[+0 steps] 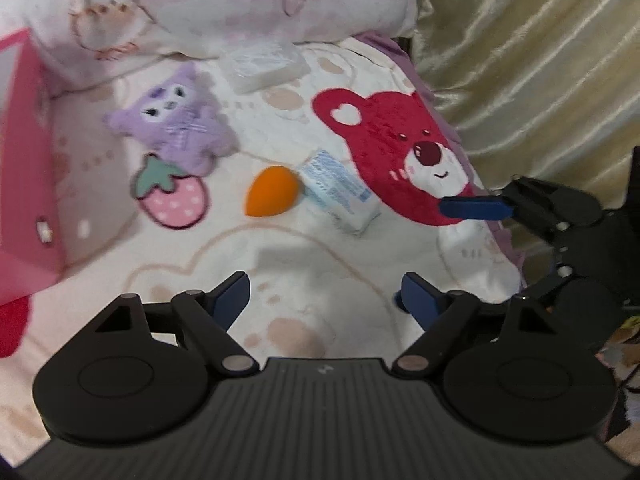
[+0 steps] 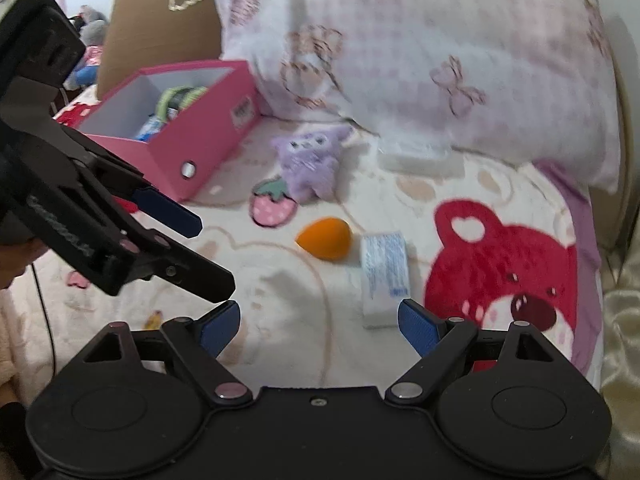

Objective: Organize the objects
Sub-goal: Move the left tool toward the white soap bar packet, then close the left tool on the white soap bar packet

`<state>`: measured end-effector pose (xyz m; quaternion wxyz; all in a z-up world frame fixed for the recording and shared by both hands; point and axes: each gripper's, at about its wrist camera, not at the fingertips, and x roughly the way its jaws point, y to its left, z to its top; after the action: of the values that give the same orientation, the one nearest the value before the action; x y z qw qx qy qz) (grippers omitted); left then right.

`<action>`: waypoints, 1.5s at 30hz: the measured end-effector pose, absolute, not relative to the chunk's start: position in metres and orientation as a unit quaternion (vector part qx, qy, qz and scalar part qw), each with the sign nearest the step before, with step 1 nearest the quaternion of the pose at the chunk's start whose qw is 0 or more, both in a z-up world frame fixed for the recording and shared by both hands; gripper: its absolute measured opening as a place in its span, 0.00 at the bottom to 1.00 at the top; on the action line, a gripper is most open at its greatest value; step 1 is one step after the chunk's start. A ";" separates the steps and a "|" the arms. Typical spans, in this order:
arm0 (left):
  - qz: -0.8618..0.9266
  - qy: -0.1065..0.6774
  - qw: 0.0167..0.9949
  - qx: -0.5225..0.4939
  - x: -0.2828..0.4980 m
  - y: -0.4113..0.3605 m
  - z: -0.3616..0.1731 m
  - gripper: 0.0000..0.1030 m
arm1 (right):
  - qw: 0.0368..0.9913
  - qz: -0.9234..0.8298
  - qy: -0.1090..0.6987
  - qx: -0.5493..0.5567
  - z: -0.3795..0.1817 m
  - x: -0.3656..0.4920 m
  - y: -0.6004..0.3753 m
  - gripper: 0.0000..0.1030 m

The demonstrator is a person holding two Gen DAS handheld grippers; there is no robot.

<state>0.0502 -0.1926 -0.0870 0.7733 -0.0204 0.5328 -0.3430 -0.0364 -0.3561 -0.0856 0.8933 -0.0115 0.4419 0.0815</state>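
Note:
On the cream blanket lie an orange egg-shaped sponge (image 1: 272, 190) (image 2: 326, 238), a white packet with blue print (image 1: 340, 192) (image 2: 384, 272) right beside it, and a purple plush toy (image 1: 176, 124) (image 2: 310, 160) farther back. An open pink box (image 2: 192, 136) (image 1: 24, 160) with several items inside stands at the left. My left gripper (image 1: 326, 292) is open above bare blanket, short of the sponge. My right gripper (image 2: 320, 316) is open too, its right finger close to the packet's near end. Neither holds anything.
A clear plastic pack (image 1: 266, 66) (image 2: 416, 156) rests against the big pink-patterned pillow (image 2: 420, 40) at the back. A red bear (image 1: 400, 152) and a strawberry (image 1: 172, 192) are printed on the blanket. Gold curtain (image 1: 540, 60) hangs past the bed's right edge. A cardboard box (image 2: 152, 28) stands behind the pink box.

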 end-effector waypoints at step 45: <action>-0.397 0.508 0.759 -0.089 0.103 -0.297 -0.142 0.36 | 0.918 -0.075 0.389 -0.036 -0.153 0.002 -0.410 0.67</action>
<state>0.1026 -0.2972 -0.1422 0.7587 -0.0893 0.5083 -0.3974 0.0018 -0.4098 -0.1525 0.9176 -0.0356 0.3888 -0.0749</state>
